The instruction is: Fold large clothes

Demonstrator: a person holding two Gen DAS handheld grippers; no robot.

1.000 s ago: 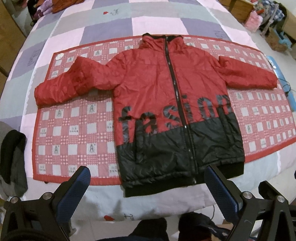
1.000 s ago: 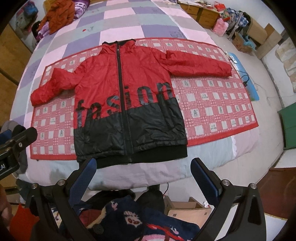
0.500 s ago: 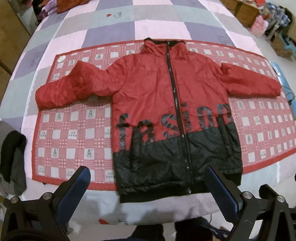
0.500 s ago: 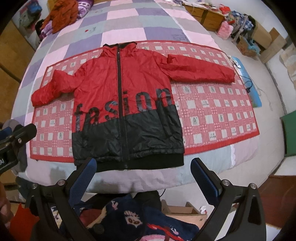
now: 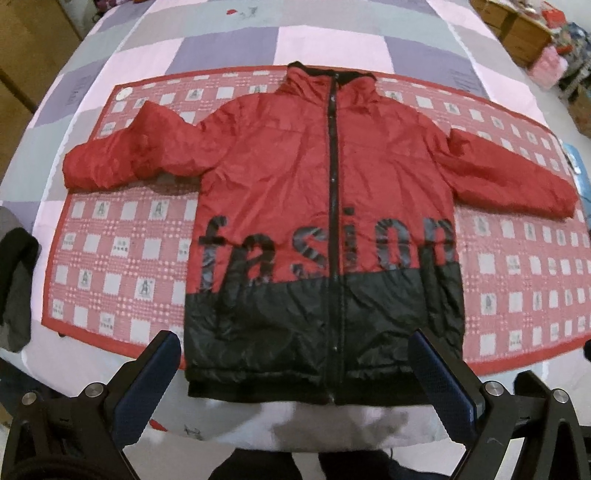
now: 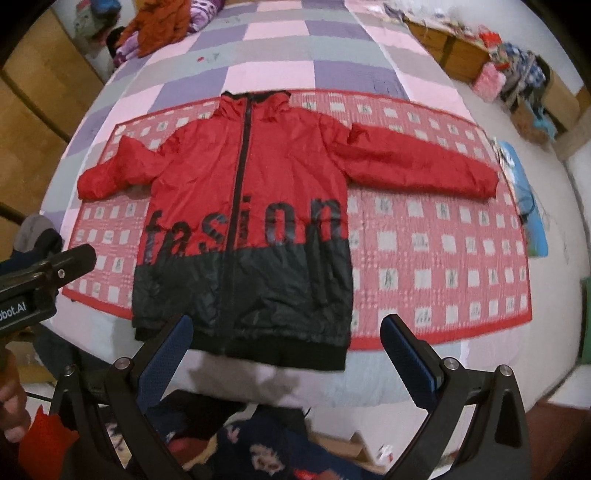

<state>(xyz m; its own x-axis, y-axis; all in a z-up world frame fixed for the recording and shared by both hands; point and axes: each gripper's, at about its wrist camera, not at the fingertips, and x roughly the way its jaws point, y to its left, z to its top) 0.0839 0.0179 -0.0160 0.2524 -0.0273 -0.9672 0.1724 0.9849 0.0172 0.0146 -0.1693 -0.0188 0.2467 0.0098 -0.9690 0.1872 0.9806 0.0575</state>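
Observation:
A red and black zip jacket (image 5: 325,206) (image 6: 243,221) lies flat and face up on a red checked mat (image 5: 118,254) (image 6: 436,254), both sleeves spread out sideways, its black hem at the mat's near edge. My left gripper (image 5: 291,350) hovers open just above the hem, holding nothing. Over the hem's right part, the right gripper (image 6: 284,336) is open and empty too. The body of the left gripper (image 6: 40,280) shows at the left edge of the right wrist view.
The mat lies on a bed with a pink, purple and grey patchwork cover (image 5: 332,40). Dark clothes (image 5: 14,288) hang at the bed's left edge. More clothes (image 6: 162,26) are piled at the far end. Boxes and bags (image 6: 517,81) stand on the floor to the right.
Both grippers have moved forward toward the jacket, which now looms larger. The hem sits closer to the fingertips. The jacket itself has not moved.

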